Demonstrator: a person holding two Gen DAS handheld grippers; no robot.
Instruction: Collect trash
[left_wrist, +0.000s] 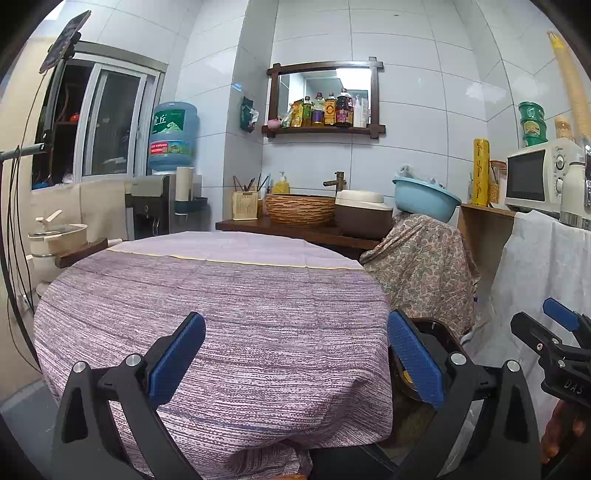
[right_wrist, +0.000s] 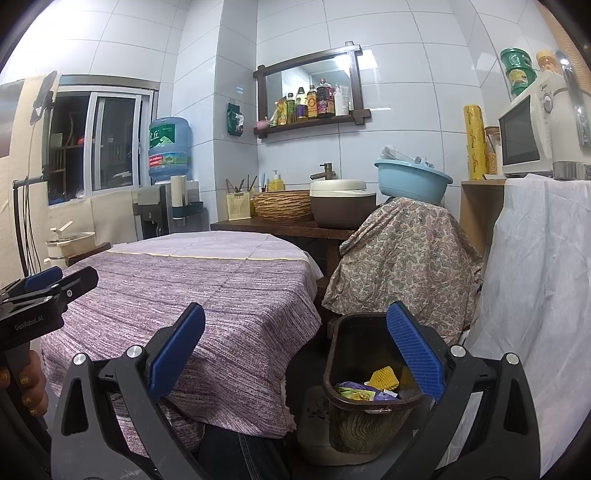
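A dark oval trash bin (right_wrist: 369, 387) stands on the floor to the right of the table. It holds a yellow foam net (right_wrist: 384, 377) and purple and yellow wrappers (right_wrist: 356, 393). My right gripper (right_wrist: 295, 354) is open and empty, with its right finger over the bin's rim. My left gripper (left_wrist: 295, 358) is open and empty above the near edge of the table; the bin (left_wrist: 432, 332) shows partly behind its right finger. The right gripper also shows in the left wrist view (left_wrist: 554, 339), and the left gripper in the right wrist view (right_wrist: 48, 284).
A round table with a purple striped cloth (left_wrist: 221, 295) fills the front. A paisley-covered object (right_wrist: 402, 258) with a blue basin (right_wrist: 413, 181) stands behind the bin. A white-draped cabinet (right_wrist: 535, 295) with a microwave (right_wrist: 524, 136) is at the right. A sink counter (right_wrist: 295, 221) and water dispenser (right_wrist: 168, 147) stand behind.
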